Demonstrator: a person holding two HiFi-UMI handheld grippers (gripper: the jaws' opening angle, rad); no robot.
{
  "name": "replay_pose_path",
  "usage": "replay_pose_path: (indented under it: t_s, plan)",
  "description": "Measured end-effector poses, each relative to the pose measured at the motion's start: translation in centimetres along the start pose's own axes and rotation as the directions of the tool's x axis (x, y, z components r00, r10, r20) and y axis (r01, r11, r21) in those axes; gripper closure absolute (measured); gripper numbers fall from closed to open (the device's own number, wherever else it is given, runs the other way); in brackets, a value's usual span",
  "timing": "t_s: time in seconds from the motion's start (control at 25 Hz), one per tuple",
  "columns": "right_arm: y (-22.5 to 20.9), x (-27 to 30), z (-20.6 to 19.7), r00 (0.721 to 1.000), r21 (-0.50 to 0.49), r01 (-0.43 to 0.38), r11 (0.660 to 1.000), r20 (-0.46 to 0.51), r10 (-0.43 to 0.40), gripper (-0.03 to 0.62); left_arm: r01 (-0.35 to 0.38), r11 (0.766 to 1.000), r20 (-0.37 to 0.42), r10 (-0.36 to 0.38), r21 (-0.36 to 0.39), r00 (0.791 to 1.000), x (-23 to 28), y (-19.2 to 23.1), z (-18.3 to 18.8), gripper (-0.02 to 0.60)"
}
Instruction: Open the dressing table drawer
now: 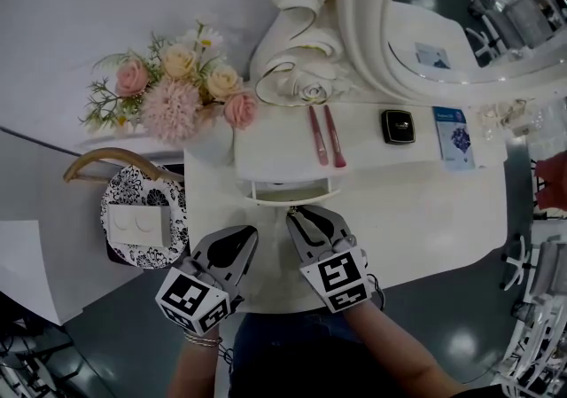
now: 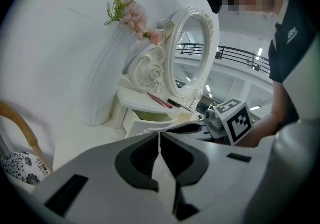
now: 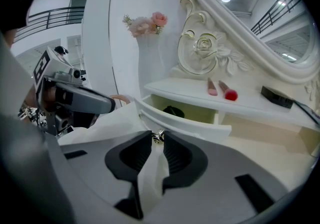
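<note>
Right gripper [image 3: 157, 138] clamps the small, likely slippery knob [image 3: 159, 135] at six o'clock on the probably light-sliding drawer [image 3: 185, 123]; left gripper [image 2: 160, 135] jaws together, empty.

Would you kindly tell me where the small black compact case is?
In the head view, the small black compact case lies on the white shelf, right of the two pink makeup brushes and left of the blue card.

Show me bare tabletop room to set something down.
Bare: the tabletop right of the open drawer, in front of the compact and booklet. Crowded: before the drawer, where the left gripper and right gripper sit.
</note>
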State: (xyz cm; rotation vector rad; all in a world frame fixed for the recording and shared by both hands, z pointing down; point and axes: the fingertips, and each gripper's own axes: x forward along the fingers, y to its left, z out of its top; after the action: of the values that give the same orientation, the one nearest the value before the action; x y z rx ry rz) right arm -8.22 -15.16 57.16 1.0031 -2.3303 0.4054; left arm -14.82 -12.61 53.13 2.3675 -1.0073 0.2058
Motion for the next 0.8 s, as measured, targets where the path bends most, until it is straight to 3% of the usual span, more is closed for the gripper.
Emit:
replay_pose_path:
  t_s: [0.8]
  plan:
    - [0.38, -0.41, -0.38, 1.0, -0.005, -0.013, 1.0, -0.005, 0.013, 0.507, 0.001, 1.0, 0.007, -0.001, -0.014, 1.0, -0.1, -0.16, -0.24, 0.554]
